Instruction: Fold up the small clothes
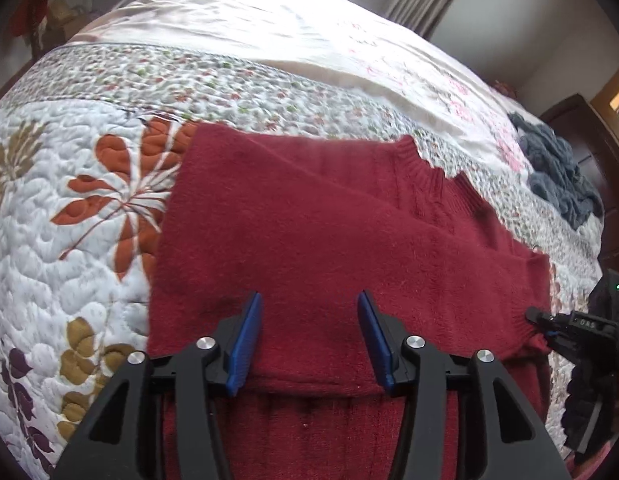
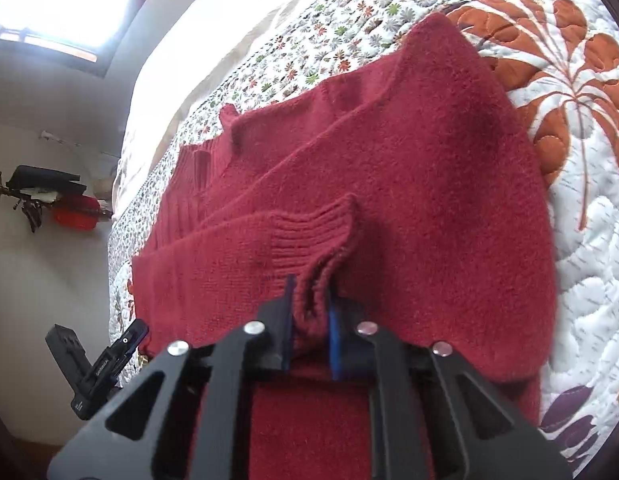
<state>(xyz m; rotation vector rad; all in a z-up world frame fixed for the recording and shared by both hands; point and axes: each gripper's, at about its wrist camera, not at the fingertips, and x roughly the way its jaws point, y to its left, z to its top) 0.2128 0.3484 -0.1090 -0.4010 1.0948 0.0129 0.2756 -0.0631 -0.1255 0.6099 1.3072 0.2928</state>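
Lying flat on the quilted bed (image 1: 69, 208), red sweater (image 1: 309, 220) runs collar-away from wide-open left gripper (image 1: 309, 340); right gripper (image 2: 311, 316) pinches its ribbed cuff (image 2: 309, 232); hem cut off below.

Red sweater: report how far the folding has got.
Done, by the look of it: the red sweater lies flat on the quilt, one sleeve already folded across its body. In hand: the right gripper is shut on the other sleeve's ribbed cuff, held over the body; the left gripper hovers open above the hem. Left: lay that sleeve down, fold the body, then the grey-blue garment.
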